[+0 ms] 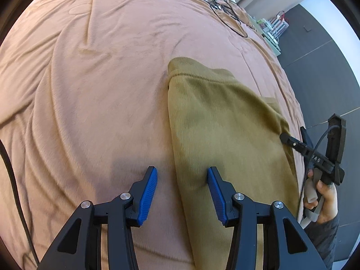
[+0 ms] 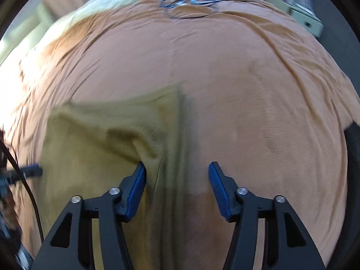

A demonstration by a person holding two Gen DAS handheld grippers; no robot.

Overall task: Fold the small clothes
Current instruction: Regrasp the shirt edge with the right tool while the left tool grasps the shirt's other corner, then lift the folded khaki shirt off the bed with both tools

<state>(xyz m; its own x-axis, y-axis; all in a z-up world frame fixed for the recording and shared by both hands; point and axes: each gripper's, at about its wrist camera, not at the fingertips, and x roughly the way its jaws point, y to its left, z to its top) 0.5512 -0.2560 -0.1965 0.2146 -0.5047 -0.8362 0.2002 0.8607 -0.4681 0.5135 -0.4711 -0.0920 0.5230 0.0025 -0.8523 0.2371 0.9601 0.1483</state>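
Note:
An olive-green fleece garment (image 1: 225, 121) lies folded flat on the pink-brown blanket (image 1: 101, 78). My left gripper (image 1: 182, 171) is open just above the garment's left edge, one pad over the blanket and the other over the cloth. My right gripper (image 2: 177, 166) is also open and straddles the garment's (image 2: 101, 139) right edge. Its left pad sits against a raised fold, with nothing pinched. In the left wrist view a hand (image 1: 324, 193) holds that gripper at the garment's right side. The right wrist view is blurred.
Loops of black cable (image 1: 225, 6) lie at the far end of the bed. Another black cable (image 1: 13, 168) runs down the left side. The bed's right edge drops to a dark floor (image 1: 326, 67), with a pale shelf unit (image 1: 272, 29) beyond.

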